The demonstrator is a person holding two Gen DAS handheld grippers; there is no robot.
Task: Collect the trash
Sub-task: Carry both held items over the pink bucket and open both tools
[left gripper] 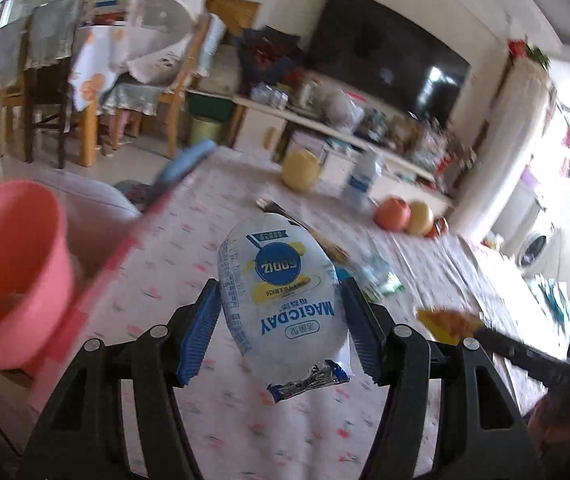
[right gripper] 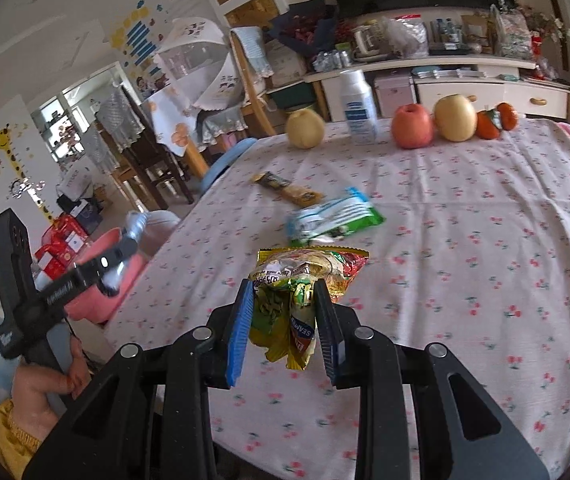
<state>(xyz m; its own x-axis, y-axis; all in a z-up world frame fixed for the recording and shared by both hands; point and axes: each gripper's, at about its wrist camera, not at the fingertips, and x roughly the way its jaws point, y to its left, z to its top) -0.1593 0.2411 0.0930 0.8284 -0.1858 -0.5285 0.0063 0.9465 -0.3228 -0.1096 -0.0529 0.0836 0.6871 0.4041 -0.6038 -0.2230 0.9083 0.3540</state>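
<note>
Bench [right gripper: 465, 208] under floral cloth. Far edge, 12 o'clock: white bottle [right gripper: 359, 108]. At 11 o'clock: yellow pear [right gripper: 305, 128]. At 1 o'clock, in row: red apple [right gripper: 411, 126], yellow apple [right gripper: 455, 117], two tangerines [right gripper: 497, 120]. Beyond bench: cluttered sideboard [right gripper: 485, 80], dark television [left gripper: 389, 56], wooden chairs [left gripper: 57, 92].

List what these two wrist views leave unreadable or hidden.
- Inside of the pink bin: left wrist view, cut by the frame edge; contents unclear.
- Green-and-white wrapper on the tablecloth: both views, motion blur; print illegible.
- White pouch in the left hand-held gripper: back hidden.
- Crumpled yellow wrapper in the right hand-held gripper: folds hide the brand.
</note>
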